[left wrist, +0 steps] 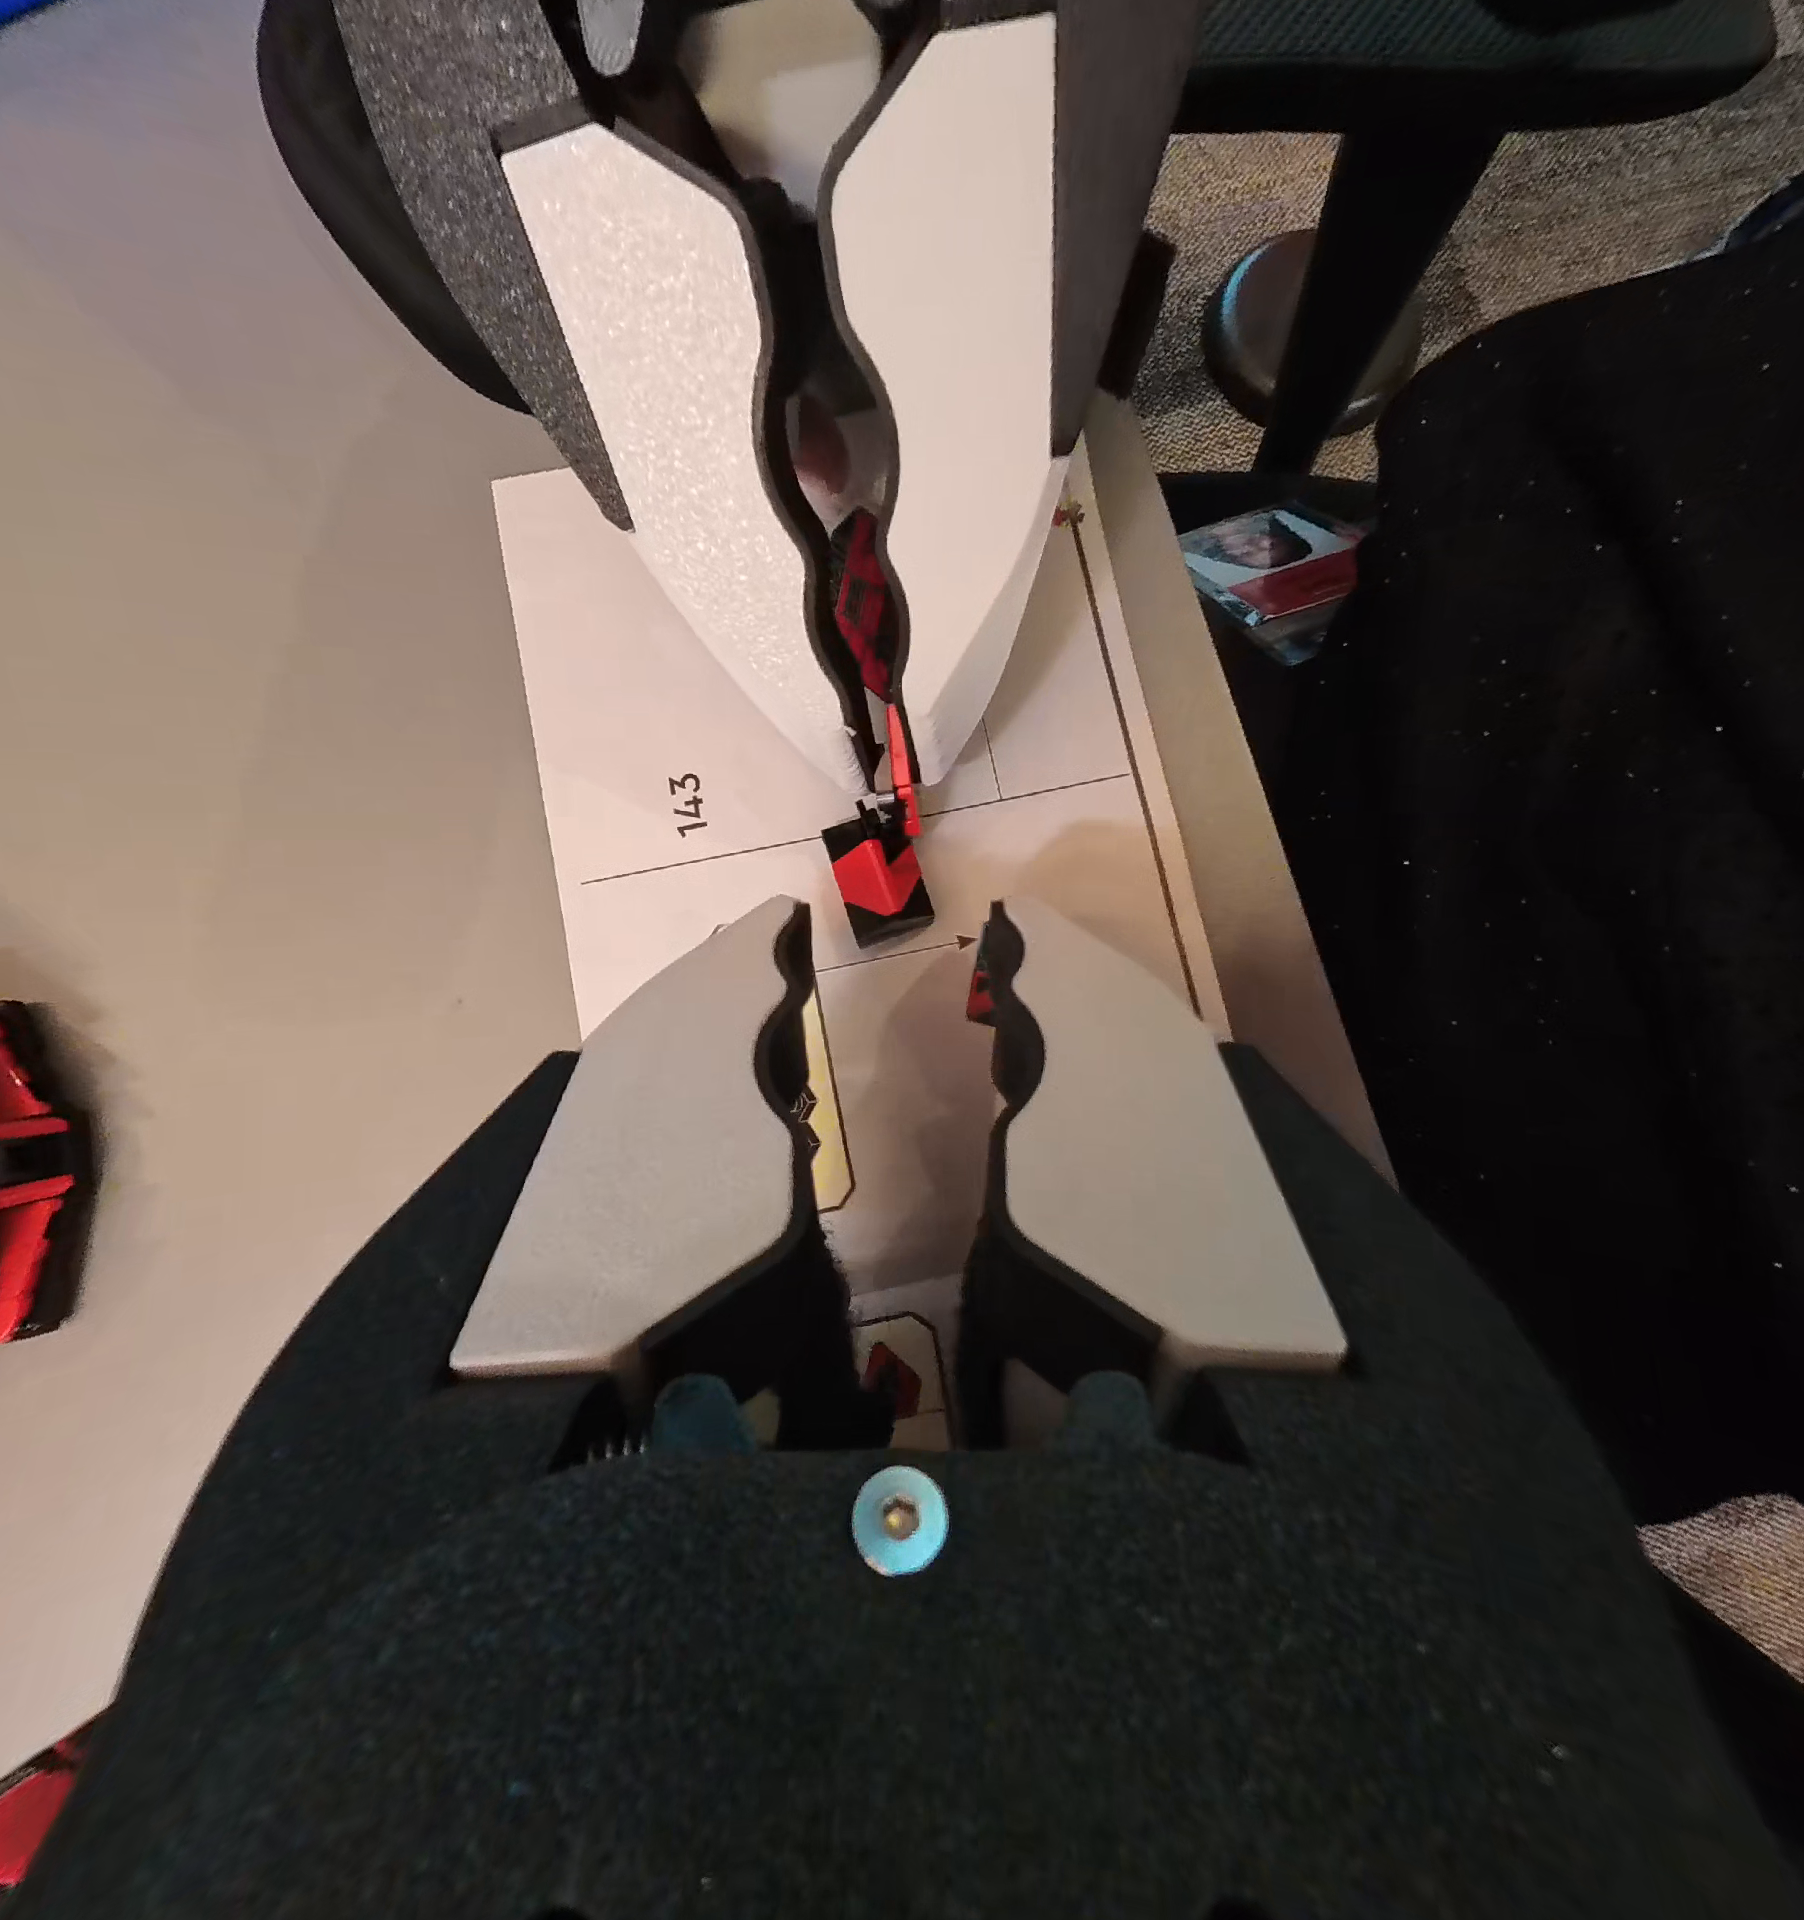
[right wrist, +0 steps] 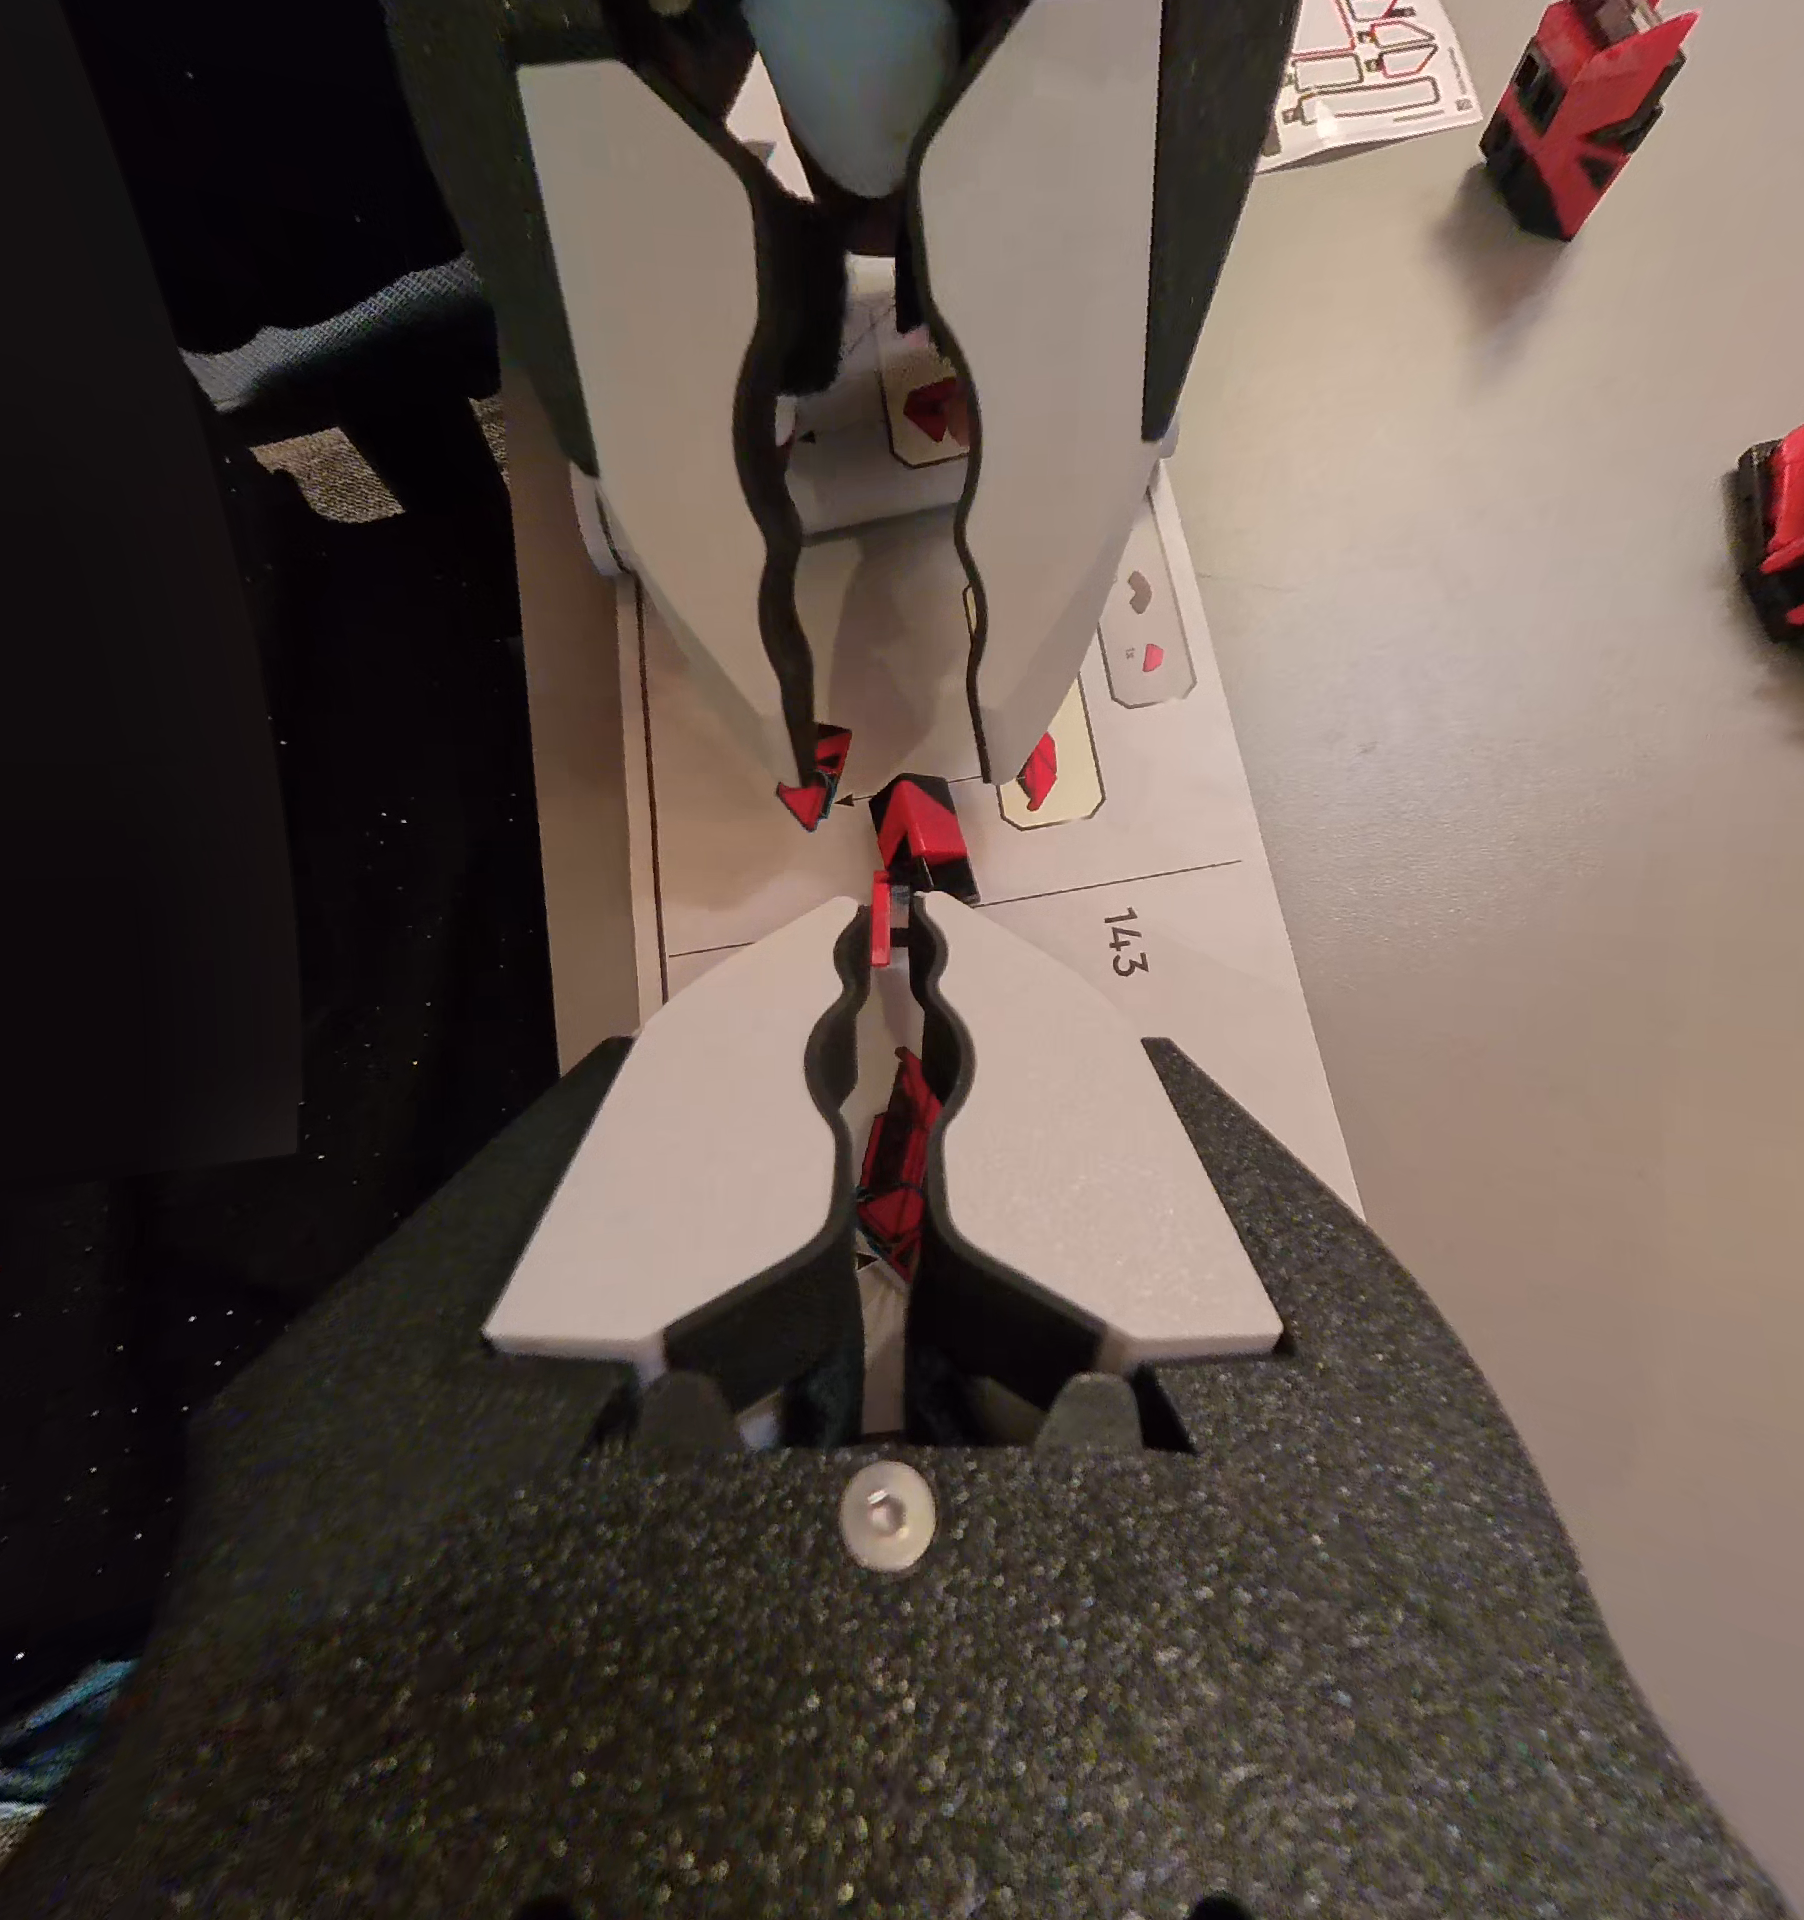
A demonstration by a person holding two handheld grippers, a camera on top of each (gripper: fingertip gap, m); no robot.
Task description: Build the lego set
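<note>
A small red and black lego assembly sits over the open instruction booklet. My left gripper is open, its tips just short of the assembly, one on each side. My right gripper comes from the far side, shut on a thin red piece whose end touches the assembly. In the right wrist view my right gripper pinches the thin red piece right at the assembly, and the open left gripper faces it. I cannot tell whether the assembly rests on the page.
A larger red and black lego build lies on the white table, also in the right wrist view. Another red and black block stands by a sticker sheet. The table edge borders a dark chair and carpet. Less than 4 cm separates the two grippers' tips.
</note>
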